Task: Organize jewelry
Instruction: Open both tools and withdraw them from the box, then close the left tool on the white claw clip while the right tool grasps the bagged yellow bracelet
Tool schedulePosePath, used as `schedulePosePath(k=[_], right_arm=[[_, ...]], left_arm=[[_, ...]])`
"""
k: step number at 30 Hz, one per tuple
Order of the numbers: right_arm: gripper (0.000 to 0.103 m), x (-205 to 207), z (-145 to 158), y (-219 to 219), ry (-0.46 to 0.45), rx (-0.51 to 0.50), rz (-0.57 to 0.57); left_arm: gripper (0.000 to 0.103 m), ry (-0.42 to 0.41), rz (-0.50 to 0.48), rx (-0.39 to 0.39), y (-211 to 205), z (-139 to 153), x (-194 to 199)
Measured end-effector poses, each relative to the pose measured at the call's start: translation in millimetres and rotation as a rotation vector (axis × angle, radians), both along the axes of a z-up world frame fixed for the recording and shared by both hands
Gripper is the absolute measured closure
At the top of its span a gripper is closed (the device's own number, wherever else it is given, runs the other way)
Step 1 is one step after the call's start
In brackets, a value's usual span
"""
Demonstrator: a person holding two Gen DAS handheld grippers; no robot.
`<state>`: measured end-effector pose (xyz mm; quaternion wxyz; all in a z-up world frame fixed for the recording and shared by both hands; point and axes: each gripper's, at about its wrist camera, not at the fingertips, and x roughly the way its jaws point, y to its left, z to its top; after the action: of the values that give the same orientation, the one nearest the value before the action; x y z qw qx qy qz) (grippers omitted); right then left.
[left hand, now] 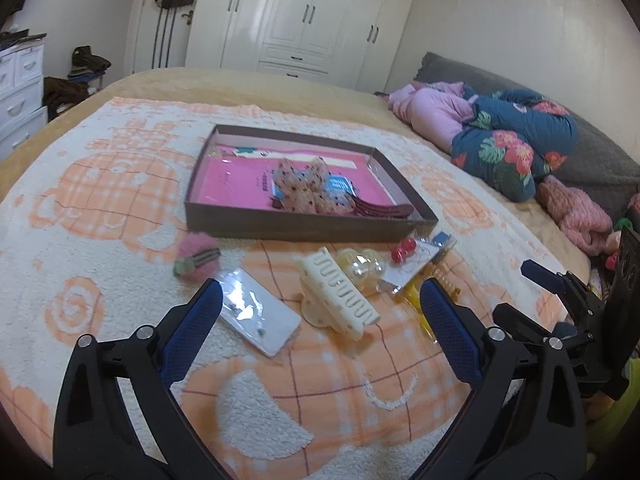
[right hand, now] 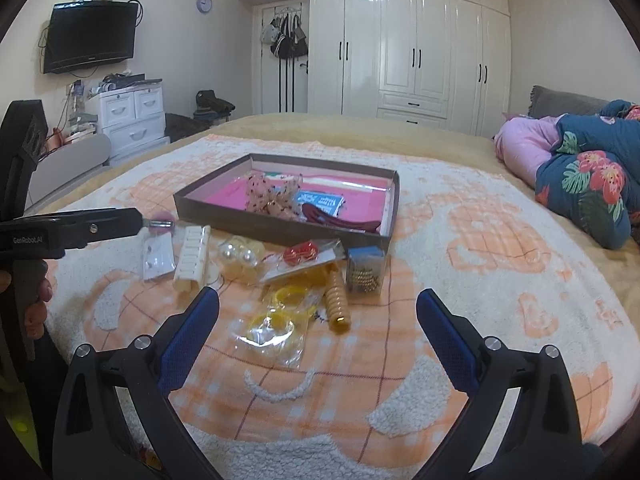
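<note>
A brown shallow box point(left hand: 304, 230) point(right hand: 280, 228) with a pink lining lies on the blanket and holds a dotted bow clip point(left hand: 306, 184) point(right hand: 272, 196) and a dark red clip point(right hand: 340, 222). Loose pieces lie in front of it: a cream claw clip point(left hand: 340, 296) point(right hand: 194, 258), an earring card in a clear bag point(left hand: 260, 314) point(right hand: 160, 258), a pink fuzzy clip point(left hand: 196, 258), pearl pieces point(right hand: 238, 258), a red piece on a card point(right hand: 300, 254), a yellow bagged item point(right hand: 280, 320), an amber coil clip point(right hand: 338, 300) and a clear box of gold beads point(right hand: 364, 270). My left gripper point(left hand: 320, 304) is open above the cream clip. My right gripper point(right hand: 318, 312) is open above the yellow bag.
An orange and white blanket point(right hand: 460, 280) covers the bed. Folded bedding point(left hand: 500, 140) point(right hand: 580, 168) lies at the right. White wardrobes point(right hand: 420, 48) stand behind, and a white drawer unit point(right hand: 132, 116) and a wall TV point(right hand: 92, 36) are at the left.
</note>
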<state>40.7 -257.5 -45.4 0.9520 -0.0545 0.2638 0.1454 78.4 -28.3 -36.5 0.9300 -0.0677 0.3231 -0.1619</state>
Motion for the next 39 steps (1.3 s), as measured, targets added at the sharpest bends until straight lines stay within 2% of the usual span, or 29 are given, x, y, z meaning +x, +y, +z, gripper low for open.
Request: schedulePosePath(k=[14, 17, 22, 28, 37, 39], right_arm=[[0.007, 12.0, -28.0, 6.7, 0.104, 0.023, 0.045], [0.010, 13.2, -28.9, 5.1, 0.114, 0.031, 0.045], [0.014, 15.6, -30.4, 8.2, 0.128, 0.041, 0.060], [0.022, 23.5, -34.6, 16.9, 0.161, 0.047, 0.077], [0.039, 45.2, -45.7, 24.1, 0.219, 0.061, 0.066], [0.049, 47.3, -47.9, 25.1, 0.224, 0.060, 0.073]], left_arm=[[0.030, 0.091, -0.023, 0.032, -25.3, -20.7, 25.6], [0.036, 0.105, -0.025, 0.057, -31.5, -24.4, 33.0], [0.041, 0.126, -0.024, 0.088, -38.2, -30.0, 43.3], [0.051, 0.160, -0.027, 0.122, -40.0, -40.6, 51.0], [0.055, 0.193, -0.037, 0.064, -31.0, -45.5, 56.4], [0.056, 0.193, -0.036, 0.055, -30.5, -45.5, 55.9]])
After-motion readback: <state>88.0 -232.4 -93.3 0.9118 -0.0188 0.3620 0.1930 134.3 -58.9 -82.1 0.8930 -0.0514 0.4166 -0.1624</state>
